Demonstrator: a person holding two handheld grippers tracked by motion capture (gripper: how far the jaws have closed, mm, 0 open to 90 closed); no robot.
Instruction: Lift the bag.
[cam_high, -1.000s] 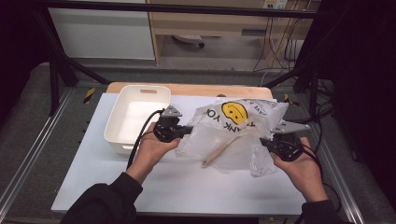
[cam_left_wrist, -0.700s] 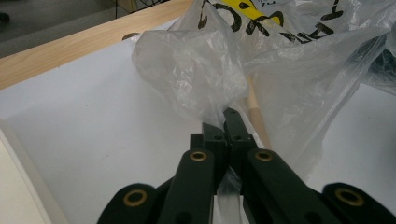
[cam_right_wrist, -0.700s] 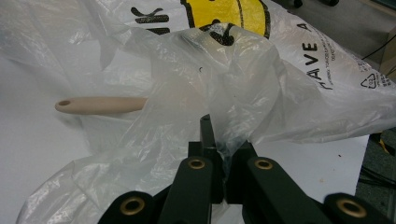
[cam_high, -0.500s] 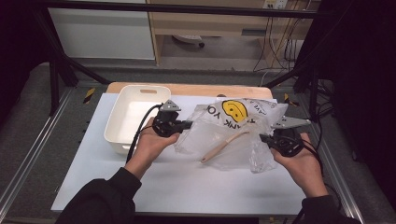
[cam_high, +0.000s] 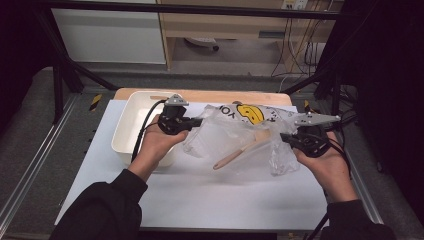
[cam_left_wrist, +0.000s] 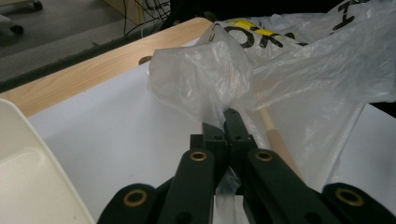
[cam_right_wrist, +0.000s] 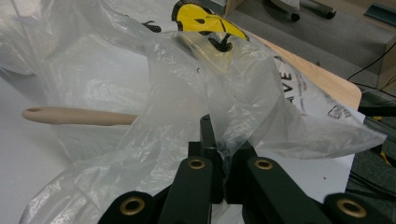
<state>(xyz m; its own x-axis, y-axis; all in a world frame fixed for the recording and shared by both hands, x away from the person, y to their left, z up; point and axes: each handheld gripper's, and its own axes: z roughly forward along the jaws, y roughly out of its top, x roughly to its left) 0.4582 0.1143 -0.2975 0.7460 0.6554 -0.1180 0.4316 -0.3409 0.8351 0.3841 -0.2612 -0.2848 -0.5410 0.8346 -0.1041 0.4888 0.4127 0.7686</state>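
The plastic bag (cam_high: 235, 132) is pinched at opposite edges by the left claw (cam_high: 199, 121) and the right claw (cam_high: 284, 137), both clamped on it and held level over the tabletop (cam_high: 200, 185). Between the claws, a wooden spoon (cam_high: 240, 152) is seen inside.

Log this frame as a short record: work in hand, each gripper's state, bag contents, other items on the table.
work: a clear plastic bag with a yellow smiley print, held up by two edges
left gripper: shut on the bag's left edge
right gripper: shut on the bag's right edge
bag contents: wooden spoon, handle poking out toward the person
other items: white tray left of the bag, on the white table
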